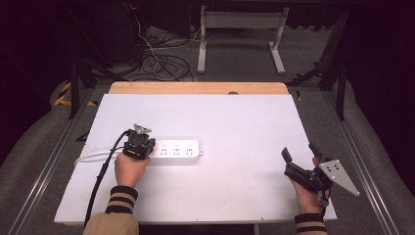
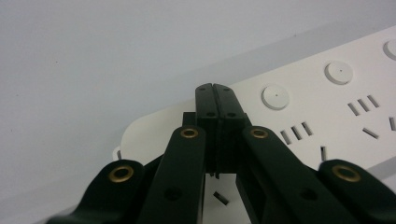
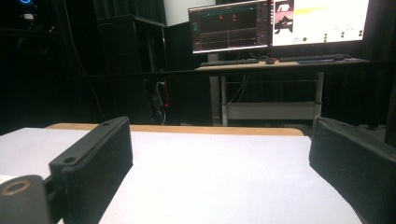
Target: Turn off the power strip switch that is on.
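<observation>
A white power strip (image 1: 176, 151) lies across the middle-left of the white table top (image 1: 235, 122), with its white cord (image 1: 90, 156) curving off to the left. My left gripper (image 1: 139, 145) points down over the strip's left end. In the left gripper view its jaws are pressed together with nothing between them, tips (image 2: 216, 89) just above the power strip (image 2: 327, 107) near a round button (image 2: 275, 97). My right gripper (image 1: 299, 152) rests near the table's right edge, held level. Its jaws stand wide apart and empty in the right gripper view (image 3: 219, 154).
A wooden strip (image 1: 198, 88) borders the table's far edge. Beyond it stand a desk frame (image 1: 240, 34) and loose cables (image 1: 161, 58) on the floor. Monitors (image 3: 275, 23) sit on a far desk. A black cable (image 1: 100, 181) trails from the left gripper.
</observation>
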Demonstrator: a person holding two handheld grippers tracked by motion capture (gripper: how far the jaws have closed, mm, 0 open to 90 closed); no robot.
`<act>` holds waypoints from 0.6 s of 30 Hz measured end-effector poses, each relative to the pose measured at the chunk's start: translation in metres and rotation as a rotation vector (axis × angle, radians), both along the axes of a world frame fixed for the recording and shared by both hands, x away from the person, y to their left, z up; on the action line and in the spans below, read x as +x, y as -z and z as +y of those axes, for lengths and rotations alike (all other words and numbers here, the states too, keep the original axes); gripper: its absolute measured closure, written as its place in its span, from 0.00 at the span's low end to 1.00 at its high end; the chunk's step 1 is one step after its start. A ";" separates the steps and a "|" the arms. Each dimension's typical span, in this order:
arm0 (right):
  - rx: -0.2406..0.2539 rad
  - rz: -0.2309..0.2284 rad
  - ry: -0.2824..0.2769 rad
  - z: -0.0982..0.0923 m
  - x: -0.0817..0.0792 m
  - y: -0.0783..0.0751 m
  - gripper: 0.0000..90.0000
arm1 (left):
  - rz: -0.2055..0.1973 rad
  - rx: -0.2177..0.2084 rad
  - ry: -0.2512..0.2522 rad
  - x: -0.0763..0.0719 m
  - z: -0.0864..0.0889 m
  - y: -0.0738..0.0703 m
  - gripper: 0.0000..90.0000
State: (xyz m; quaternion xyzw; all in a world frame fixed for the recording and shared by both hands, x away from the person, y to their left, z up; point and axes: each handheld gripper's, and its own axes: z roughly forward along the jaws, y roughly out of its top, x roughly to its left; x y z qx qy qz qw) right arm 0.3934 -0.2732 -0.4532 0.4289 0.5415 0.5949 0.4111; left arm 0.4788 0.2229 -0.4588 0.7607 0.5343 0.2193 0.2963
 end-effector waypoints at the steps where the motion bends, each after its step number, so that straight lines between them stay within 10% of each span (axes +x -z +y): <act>1: 0.001 0.000 0.000 0.000 0.000 0.000 0.08 | 0.001 -0.001 -0.002 0.000 0.000 0.000 1.00; 18: -0.009 0.003 -0.005 0.004 0.001 0.001 0.08 | -0.042 -0.023 0.016 -0.002 0.002 0.001 0.97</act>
